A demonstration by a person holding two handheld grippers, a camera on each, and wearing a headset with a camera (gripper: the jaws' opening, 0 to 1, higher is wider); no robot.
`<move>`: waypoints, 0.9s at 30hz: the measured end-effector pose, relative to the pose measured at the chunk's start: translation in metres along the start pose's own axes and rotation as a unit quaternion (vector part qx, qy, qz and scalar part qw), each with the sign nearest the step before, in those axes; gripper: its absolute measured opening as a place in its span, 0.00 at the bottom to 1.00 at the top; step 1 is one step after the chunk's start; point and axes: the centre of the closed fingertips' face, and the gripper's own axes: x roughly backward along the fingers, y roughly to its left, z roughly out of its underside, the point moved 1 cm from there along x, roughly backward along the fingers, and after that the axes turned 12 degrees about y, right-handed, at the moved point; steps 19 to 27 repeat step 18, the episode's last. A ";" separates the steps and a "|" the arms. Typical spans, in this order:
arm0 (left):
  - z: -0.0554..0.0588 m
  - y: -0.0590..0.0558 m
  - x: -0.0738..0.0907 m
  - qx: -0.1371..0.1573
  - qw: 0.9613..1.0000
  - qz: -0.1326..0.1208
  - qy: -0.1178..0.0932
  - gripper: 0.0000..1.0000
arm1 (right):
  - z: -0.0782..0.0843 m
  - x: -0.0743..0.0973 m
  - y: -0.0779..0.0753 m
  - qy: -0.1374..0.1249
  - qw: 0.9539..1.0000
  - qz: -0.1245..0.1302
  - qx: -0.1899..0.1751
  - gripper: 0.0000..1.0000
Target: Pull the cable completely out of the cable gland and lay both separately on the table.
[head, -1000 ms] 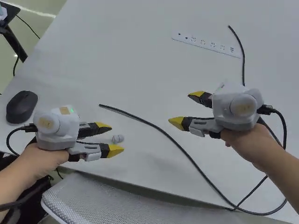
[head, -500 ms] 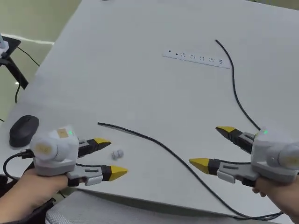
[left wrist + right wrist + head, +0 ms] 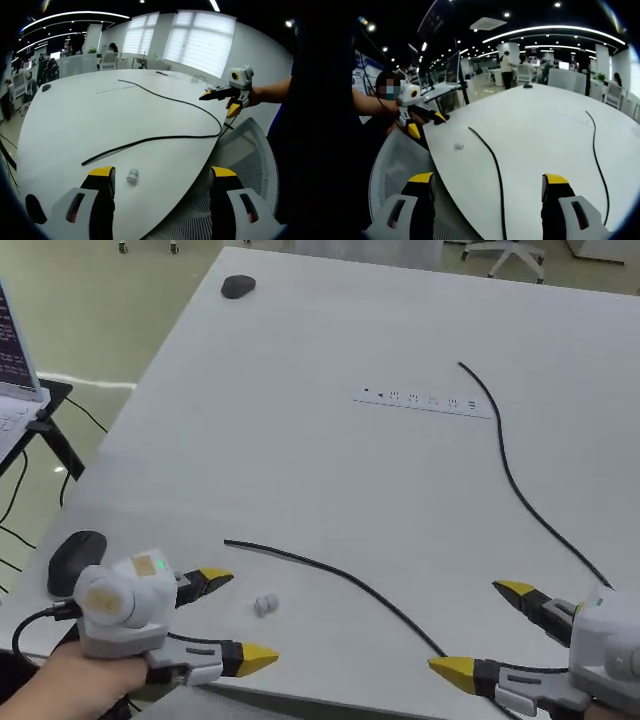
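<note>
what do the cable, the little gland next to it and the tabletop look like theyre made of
The cable: black, matte, lying in soft curves, so likely a rubber or PVC jacket. The cable gland: small, pale grey, dull, probably plastic, though too small to be sure. The table: smooth white top with a faint sheen, likely laminate or painted board.

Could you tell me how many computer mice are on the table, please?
2. The far mouse lies near the table's far edge; the near mouse sits at its near left edge. Others may lie outside the views.
</note>
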 end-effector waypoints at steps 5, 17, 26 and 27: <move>0.004 -0.001 0.000 -0.001 1.000 -0.005 0.009 0.82 | 0.020 -0.009 0.004 0.026 1.000 -0.007 0.001 0.94; 0.007 0.003 -0.005 0.004 1.000 -0.009 0.011 0.90 | 0.029 -0.013 0.009 0.040 0.999 -0.022 -0.013 0.99; 0.007 0.004 -0.005 0.006 1.000 -0.008 0.011 0.90 | 0.029 -0.013 0.011 0.042 0.999 -0.024 -0.012 0.99; 0.007 0.004 -0.005 0.006 1.000 -0.008 0.011 0.90 | 0.029 -0.013 0.011 0.042 0.999 -0.024 -0.012 0.99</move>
